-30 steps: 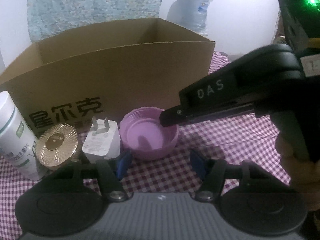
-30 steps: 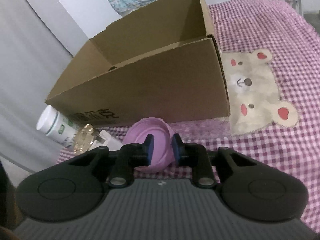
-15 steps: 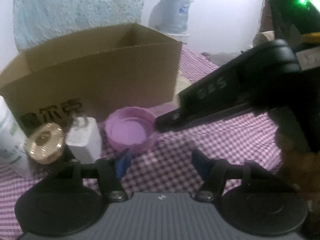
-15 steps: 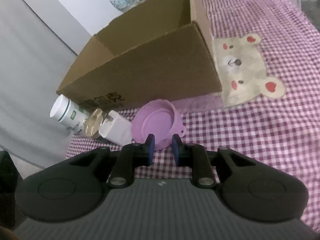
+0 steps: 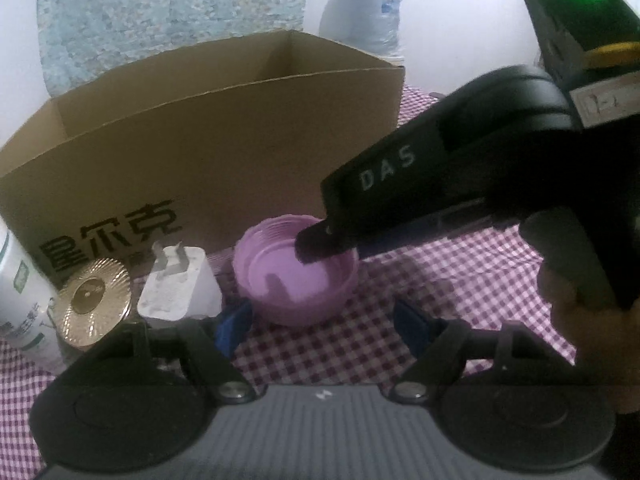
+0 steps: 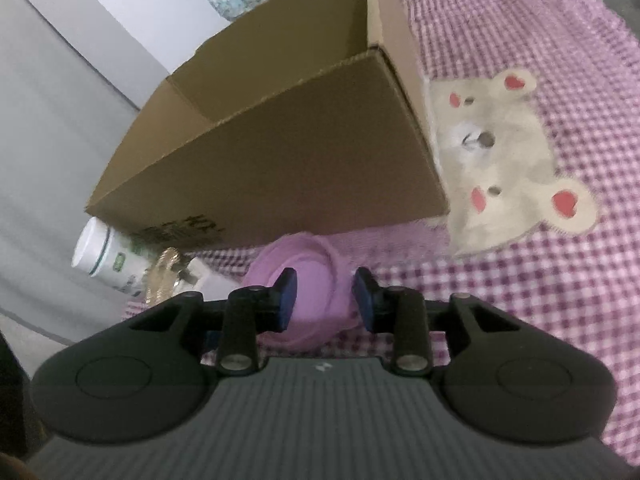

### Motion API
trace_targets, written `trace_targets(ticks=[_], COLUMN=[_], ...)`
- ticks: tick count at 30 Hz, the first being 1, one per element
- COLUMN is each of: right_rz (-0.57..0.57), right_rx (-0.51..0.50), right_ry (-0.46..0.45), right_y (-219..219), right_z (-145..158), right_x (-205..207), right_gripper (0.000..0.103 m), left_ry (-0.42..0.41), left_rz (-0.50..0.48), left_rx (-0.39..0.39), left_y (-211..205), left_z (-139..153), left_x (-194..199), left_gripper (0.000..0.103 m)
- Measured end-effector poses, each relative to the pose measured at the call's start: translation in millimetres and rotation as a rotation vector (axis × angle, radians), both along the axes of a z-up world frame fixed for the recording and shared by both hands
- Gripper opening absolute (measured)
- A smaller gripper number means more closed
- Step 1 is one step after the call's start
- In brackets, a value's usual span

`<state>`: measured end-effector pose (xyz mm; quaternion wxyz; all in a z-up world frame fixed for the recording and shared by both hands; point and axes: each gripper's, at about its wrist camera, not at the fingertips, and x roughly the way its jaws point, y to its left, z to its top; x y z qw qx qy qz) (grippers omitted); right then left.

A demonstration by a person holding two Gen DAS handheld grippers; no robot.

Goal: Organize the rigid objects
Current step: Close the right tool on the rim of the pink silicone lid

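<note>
1. Straddling the near wall of the purple cap [image 6: 308, 280], my right gripper [image 6: 325, 294] has one blue pad inside the bowl of the cap and the other outside it — its jaws have just been opening, and I see a gap on both sides of the wall, so nothing is clamped.
2. My left gripper [image 5: 320, 320] hangs just short of the same cap with its jaws spread wide; they too have just been opening, and only the checked cloth [image 5: 460, 280] lies between them.
3. The cap sits mouth-up on the cloth, close in front of the open cardboard box [image 5: 220, 152], which carries dark printed characters on its front wall.
4. Just beside the cap, on its left in the left wrist view, stands a white plug adapter [image 5: 180, 284] with its prongs up.
5. Next along is a gold ribbed lid [image 5: 94, 302], tilted toward me, and then a white bottle [image 5: 18, 300] with green print at the edge of the view.
6. A beige bear patch [image 6: 508, 160] is sewn on the cloth beside the right end of the box — well apart from the cap.
7. A hand [image 5: 576, 308] grips the right tool's handle.
</note>
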<state>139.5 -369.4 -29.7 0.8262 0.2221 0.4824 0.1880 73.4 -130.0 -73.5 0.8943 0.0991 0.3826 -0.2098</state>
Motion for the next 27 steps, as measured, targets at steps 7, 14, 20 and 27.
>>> trace_targets(ticks=[7,14,20,27], right_rz=[-0.005,-0.028,-0.046,-0.040], right_rx=[-0.005,-0.007,-0.037,-0.079], right_ry=[0.023,0.053,0.021,-0.009], right_y=[-8,-25,-31,-30], right_z=[2,5,9,11], right_x=[-22,-58,-76,-69], right_gripper=[0.033,0.033,0.033,0.033], left_ry=[0.003,0.044,0.038,0.028], left_rz=[-0.056,-0.125,-0.127,-0.126], left_rx=[-0.031,-0.054,-0.042,0.004], left_y=[-1,-4,0,-6], left_z=[3,2,-1,-2], left_x=[-10,-33,-39,-27], left_gripper=[0.079,0.080,0.080,0.082])
